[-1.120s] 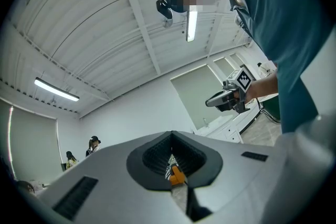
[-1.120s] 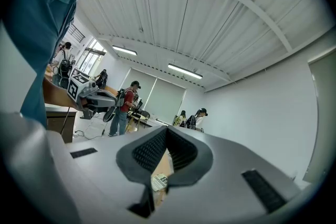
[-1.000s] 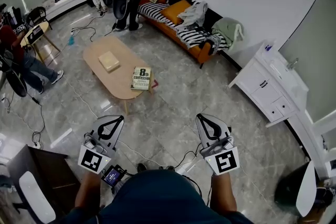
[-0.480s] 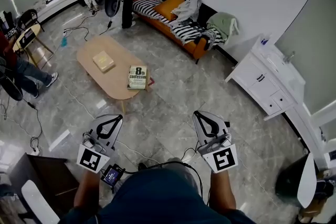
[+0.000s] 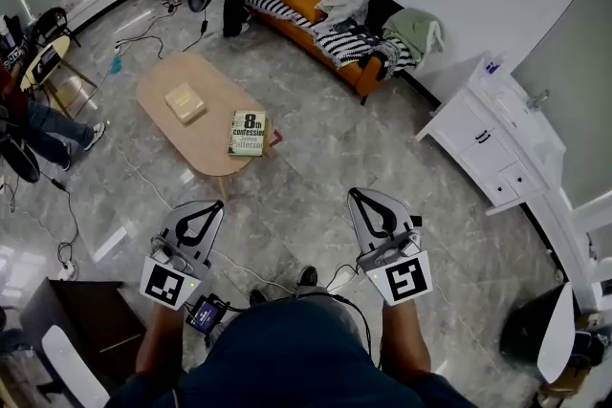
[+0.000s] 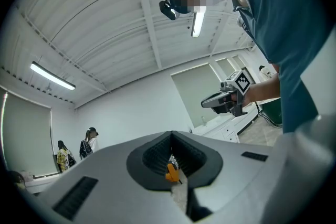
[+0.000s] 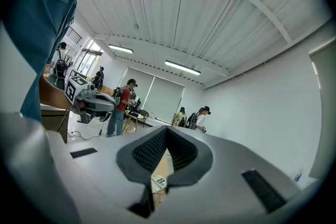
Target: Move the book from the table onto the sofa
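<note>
The book (image 5: 248,133) lies flat, cover up, at the near end of the counter (image 5: 206,146), close to the edge on your side. It is untouched. Its long axis runs roughly away from you, leaning slightly. The title reads upright from where you stand, so its bottom edge faces you. A tan box (image 5: 185,102) sits farther along the same counter, well apart from the book.

From your tools, the book lies ahead and a little left of centre, across a stretch of bare floor (image 5: 306,177). Your left tool (image 5: 208,213) is the nearer of the two, and the book is almost straight ahead of it and slightly to its right. Your right tool (image 5: 363,204) has to reach farther left, though in the right gripper view the book's cover shows low in the notch between that tool's jaws.

Both tools are closed and hold nothing: in each gripper view the jaws meet with only distant background in the notch. They are held level and well short of the counter.

Because a short edge faces you, you would probably need to open a tool and take that near edge, or come round to a long side.

The sofa (image 5: 337,44) stands beyond the counter, up and to the right in the head view, with cushions and clothes strewn over much of its seat.
</note>
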